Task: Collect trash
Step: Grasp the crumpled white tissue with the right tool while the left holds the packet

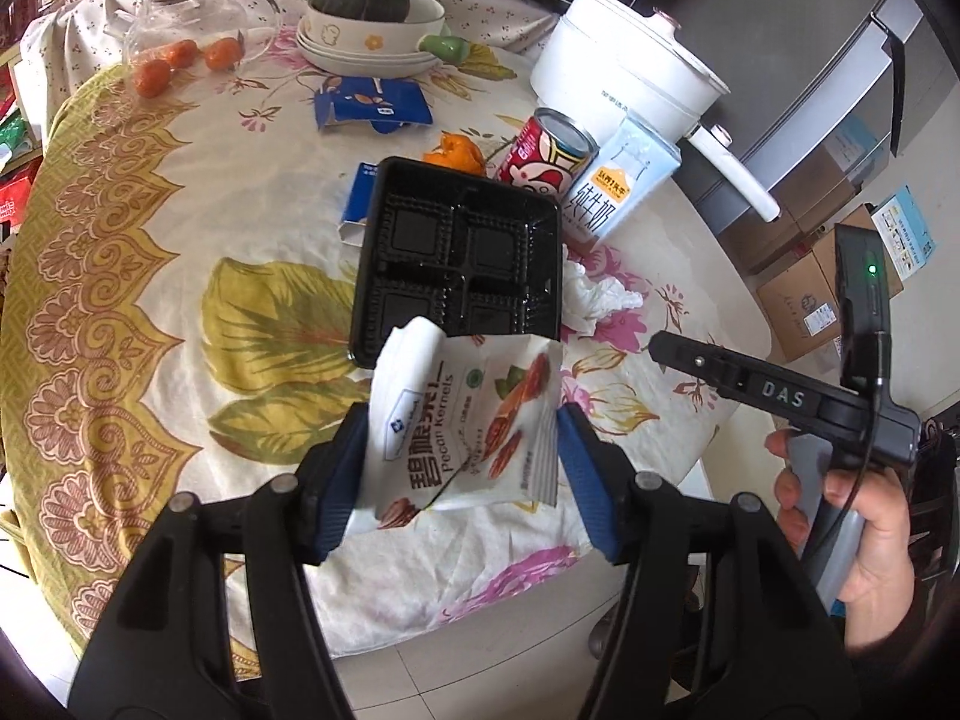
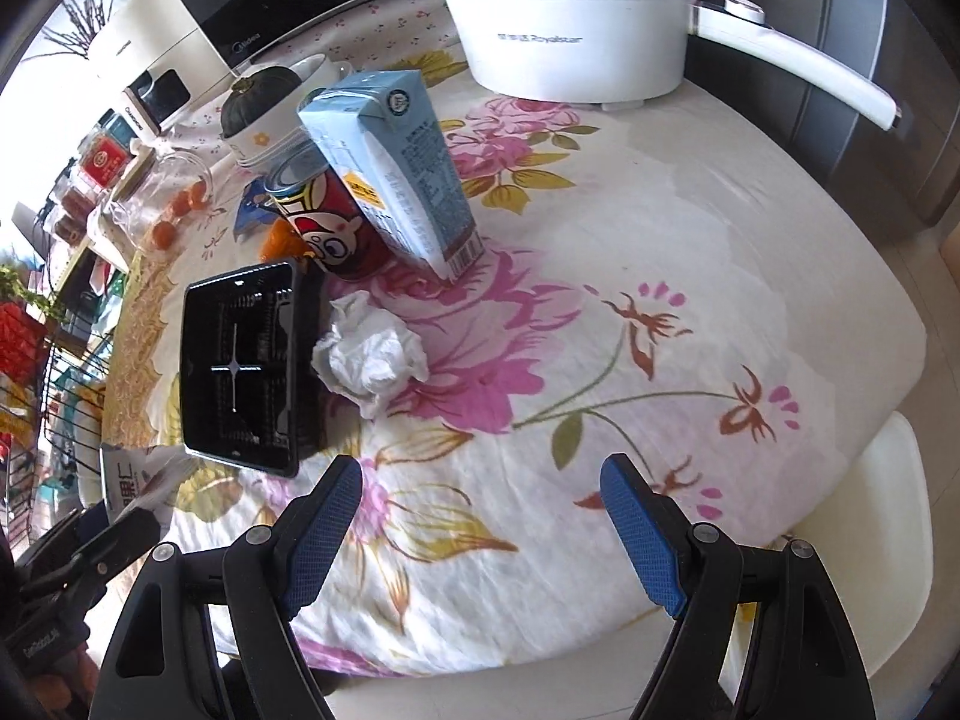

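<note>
My left gripper (image 1: 465, 456) has its blue pads on both sides of a white pecan-kernel snack wrapper (image 1: 474, 420) and holds it above the table's near edge. Just beyond it lies a black plastic tray (image 1: 462, 252), also in the right wrist view (image 2: 240, 360). A crumpled white tissue (image 2: 372, 354) lies right of the tray. A red can (image 2: 336, 234) and a blue milk carton (image 2: 396, 168) stand behind it, with orange peel (image 1: 453, 153) and blue wrappers (image 1: 372, 105) nearby. My right gripper (image 2: 480, 516) is open and empty over the flowered tablecloth (image 2: 600, 330).
A white electric pot (image 2: 564, 24) stands at the back right. Stacked bowls with a green squash (image 1: 366, 18), a glass jar (image 1: 198, 24) and small oranges (image 1: 174, 60) sit at the far side. Cardboard boxes (image 1: 804, 294) are on the floor at right.
</note>
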Motion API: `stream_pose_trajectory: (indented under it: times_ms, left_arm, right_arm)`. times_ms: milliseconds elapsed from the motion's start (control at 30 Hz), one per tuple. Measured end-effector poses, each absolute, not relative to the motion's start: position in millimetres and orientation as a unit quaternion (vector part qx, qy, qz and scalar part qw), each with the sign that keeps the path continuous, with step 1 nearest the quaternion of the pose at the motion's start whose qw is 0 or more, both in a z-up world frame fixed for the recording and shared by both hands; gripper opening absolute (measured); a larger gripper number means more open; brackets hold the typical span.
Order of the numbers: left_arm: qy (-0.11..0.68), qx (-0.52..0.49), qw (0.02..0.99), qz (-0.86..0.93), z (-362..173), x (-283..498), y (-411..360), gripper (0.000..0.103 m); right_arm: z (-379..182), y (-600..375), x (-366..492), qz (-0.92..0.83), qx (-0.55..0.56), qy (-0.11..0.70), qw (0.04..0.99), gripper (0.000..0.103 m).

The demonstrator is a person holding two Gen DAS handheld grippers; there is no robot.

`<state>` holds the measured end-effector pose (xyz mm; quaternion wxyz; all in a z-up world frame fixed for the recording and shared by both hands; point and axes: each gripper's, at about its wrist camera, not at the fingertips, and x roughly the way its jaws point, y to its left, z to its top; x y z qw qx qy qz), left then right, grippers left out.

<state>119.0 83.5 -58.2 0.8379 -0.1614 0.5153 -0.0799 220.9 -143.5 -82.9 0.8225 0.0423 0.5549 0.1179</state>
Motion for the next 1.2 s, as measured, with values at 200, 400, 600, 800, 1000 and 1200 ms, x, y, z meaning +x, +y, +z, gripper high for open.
stream_pose_trajectory:
  times_ms: [200, 400, 600, 800, 1000, 1200]
  left_arm:
    - [0.514, -0.173, 0.837, -0.073, -59, 117, 95, 0.064]
    - [0.515, -0.18, 0.835, -0.071, -60, 118, 101, 0.064]
    - [0.516, -0.182, 0.835, -0.068, -61, 119, 103, 0.064]
    - [0.517, -0.173, 0.835, -0.073, -62, 120, 96, 0.064]
    - [0.518, -0.159, 0.836, -0.087, -63, 117, 81, 0.064]
    - [0.518, -0.146, 0.837, -0.1, -61, 114, 65, 0.064]
  right_arm:
    - [-94, -117, 239, 0.129, 0.044, 0.545, 0.828, 0.074]
    - [-104, -101, 251, 0.137, 0.049, 0.539, 0.83, 0.061]
    - [-111, -99, 255, 0.157, 0.056, 0.542, 0.824, 0.04]
    - [-101, -97, 247, 0.168, 0.027, 0.536, 0.827, 0.031]
    - [-87, -115, 235, 0.159, 0.029, 0.543, 0.824, 0.031]
    - [-74, -140, 220, 0.148, 0.032, 0.555, 0.818, 0.031]
